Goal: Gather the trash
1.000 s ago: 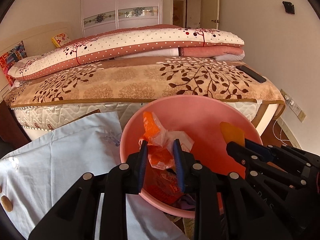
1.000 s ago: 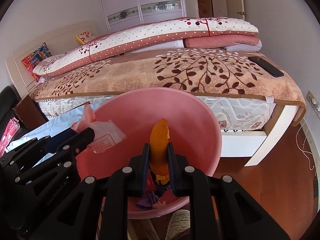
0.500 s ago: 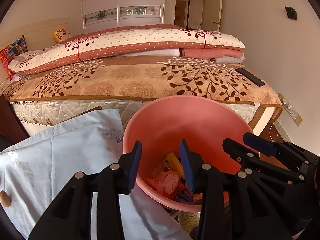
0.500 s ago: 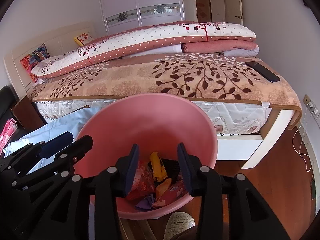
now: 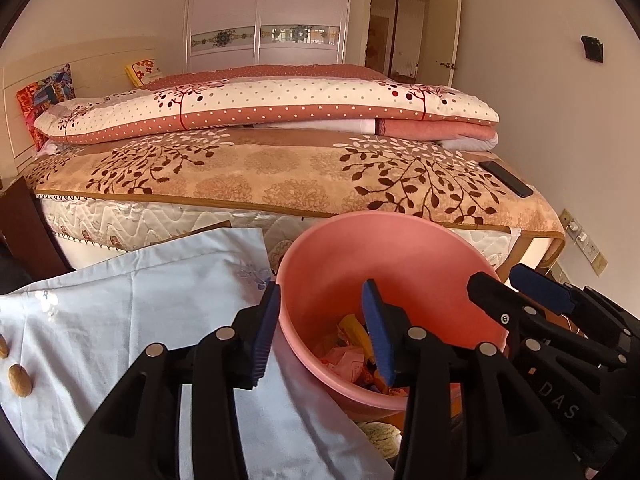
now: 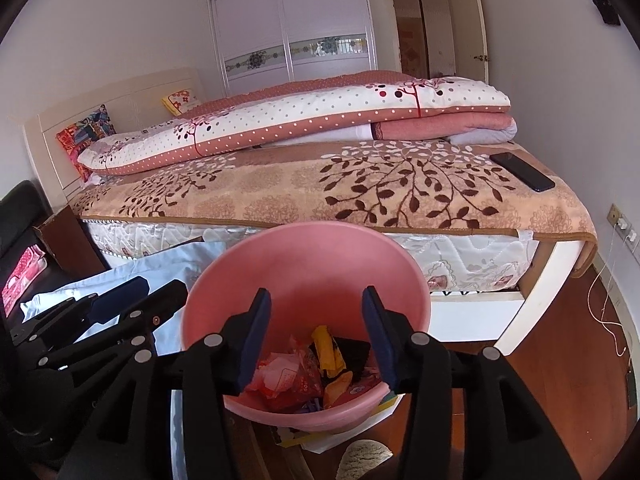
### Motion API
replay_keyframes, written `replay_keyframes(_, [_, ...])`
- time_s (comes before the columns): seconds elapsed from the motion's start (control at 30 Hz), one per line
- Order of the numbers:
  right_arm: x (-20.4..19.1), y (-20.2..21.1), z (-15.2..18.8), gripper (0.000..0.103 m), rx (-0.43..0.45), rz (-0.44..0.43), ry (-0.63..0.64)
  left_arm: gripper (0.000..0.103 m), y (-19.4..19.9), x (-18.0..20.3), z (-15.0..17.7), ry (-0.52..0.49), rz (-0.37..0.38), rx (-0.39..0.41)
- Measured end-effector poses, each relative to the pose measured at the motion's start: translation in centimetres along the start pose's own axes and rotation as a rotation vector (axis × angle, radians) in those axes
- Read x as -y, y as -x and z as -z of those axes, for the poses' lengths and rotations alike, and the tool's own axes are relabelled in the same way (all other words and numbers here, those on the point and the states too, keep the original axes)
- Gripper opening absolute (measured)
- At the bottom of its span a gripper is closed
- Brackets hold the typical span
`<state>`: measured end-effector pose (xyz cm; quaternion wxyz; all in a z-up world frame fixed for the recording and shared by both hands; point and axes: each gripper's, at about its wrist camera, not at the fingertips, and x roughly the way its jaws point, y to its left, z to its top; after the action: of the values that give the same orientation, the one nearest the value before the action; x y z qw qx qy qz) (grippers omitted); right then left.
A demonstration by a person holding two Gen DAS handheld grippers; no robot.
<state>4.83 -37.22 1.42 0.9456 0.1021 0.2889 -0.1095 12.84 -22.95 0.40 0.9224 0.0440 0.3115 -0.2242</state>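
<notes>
Trash [image 6: 308, 376] sits piled in the bottom of the pink bin [image 6: 320, 264]: a red and white crinkled wrapper [image 6: 286, 378] at 9 o'clock of the pile, a yellow wrapper [image 6: 326, 346] standing in the middle, a black packet [image 6: 354, 350] at 2 o'clock, an orange piece [image 6: 338, 386] at 5 o'clock; the same heap shows in my left wrist view as trash [image 5: 352, 356] low in the pink bin [image 5: 400, 252], partly behind my finger; my right gripper [image 6: 316, 336] hangs over the bin mouth, fingers spread wide, nothing between them, both blue pads above the pile and not touching it; my left gripper [image 5: 322, 328] is also spread wide and empty, its right finger inside the bin opening, its left finger [image 5: 262, 332] outside the rim at 9 o'clock over the pale blue cloth [image 5: 120, 308]; each gripper shows in the other's view, left one at 8 o'clock of the right view, right one at 4 o'clock of the left view; the cloth lies at 9 o'clock of the bin, touching its wall; two brown nuts [image 5: 20, 380] lie on the cloth at its far 9 o'clock edge; papers [image 6: 320, 440] poke out under the bin at 6 o'clock; a bed [image 6: 320, 192] with a leaf-pattern blanket runs behind the bin at 12 o'clock; a folded dotted quilt [image 6: 300, 124] lies on top; a black phone [image 6: 522, 171] lies on the blanket at 2 o'clock; a white wardrobe [image 6: 296, 28] stands beyond; wood floor [image 6: 560, 360] at 3 o'clock; a white cable [image 6: 608, 300] hangs from a wall socket.
</notes>
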Motion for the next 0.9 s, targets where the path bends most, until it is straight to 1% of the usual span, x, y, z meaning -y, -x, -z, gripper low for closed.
replay_keyframes(0.17, [-1.1, 2.0, 0.2, 0.055, 0.046, -0.017, 0.036, 0.043, 1.9, -0.4, 0.5, 0.004, -0.020, 0.027])
replay_keyframes(0.3, [-1.8, 3.1, 0.6, 0.056, 0.049, -0.036, 0.042, 0.043, 3.1, -0.7, 1.0, 0.014, -0.036, 0.034])
replay_keyframes(0.4, [-2.1, 3.7, 0.8, 0.056, 0.047, -0.048, 0.044, 0.043, 4.1, -0.9, 1.4, 0.032, -0.034, 0.042])
replay_keyframes(0.7, [-3.1, 5.8, 1.7, 0.056, 0.055, -0.082, 0.049, 0.043, 7.0, -1.3, 2.6, 0.036, -0.073, 0.068])
replay_keyframes(0.9, [-4.0, 6.8, 2.3, 0.060, 0.062, -0.098, 0.070, 0.043, 8.6, -1.9, 3.3, 0.048, -0.095, 0.080])
